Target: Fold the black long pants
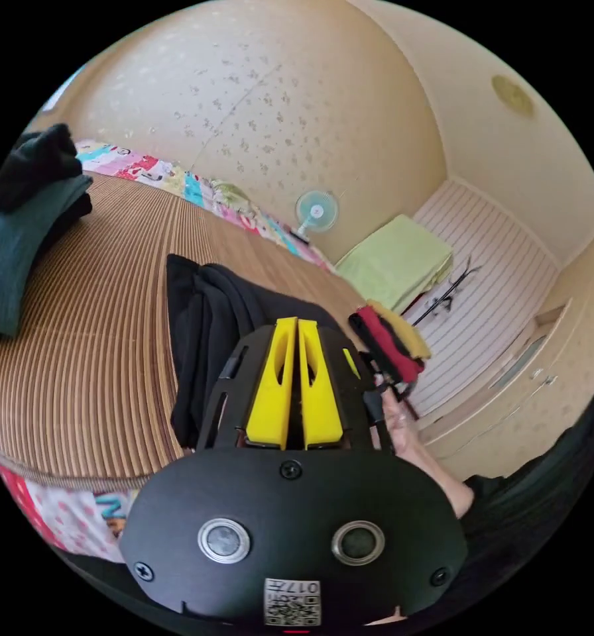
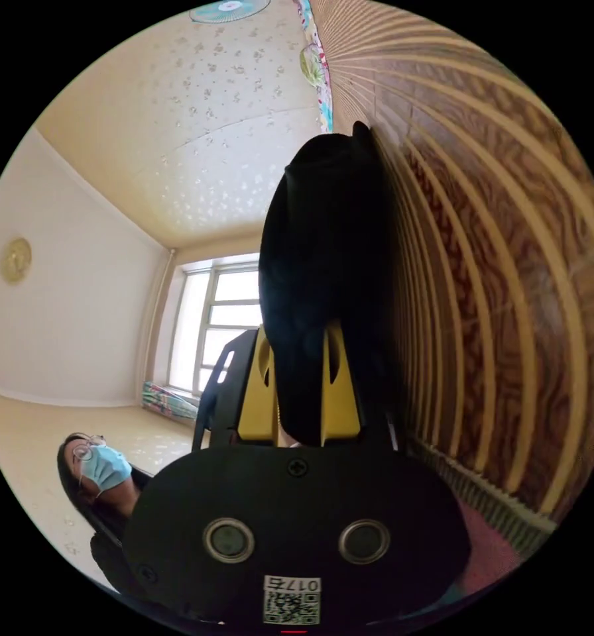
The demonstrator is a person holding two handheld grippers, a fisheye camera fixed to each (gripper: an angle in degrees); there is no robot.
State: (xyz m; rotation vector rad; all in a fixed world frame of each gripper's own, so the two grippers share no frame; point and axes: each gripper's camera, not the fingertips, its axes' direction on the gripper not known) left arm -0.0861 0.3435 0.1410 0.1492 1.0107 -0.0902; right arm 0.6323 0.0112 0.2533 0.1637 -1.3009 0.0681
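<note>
Two pairs of yellow fingers tell the story. On the right gripper (image 2: 299, 391), they press from both sides on a thick fold of the pants (image 2: 323, 265), and the black cloth runs straight out from the tips, along the mat (image 2: 509, 265) on the bed, with the bundle's far end bulging past them. On the left gripper (image 1: 296, 384), the fingers stand nearly together with nothing between them; the pants (image 1: 204, 331) lie just beyond and to one side of the tips, a folded dark heap resting on the mat (image 1: 98, 318) near its edge.

The right gripper, then, has the cloth, and the left is free and close. My judgement is that the fold is far along, and that the coming move turns on the bundle's long axis lying away from the right fingers. Farther off sit a stack of dark clothes (image 1: 25, 218), a fan (image 1: 315, 212) and a green cushion (image 1: 396, 258).
</note>
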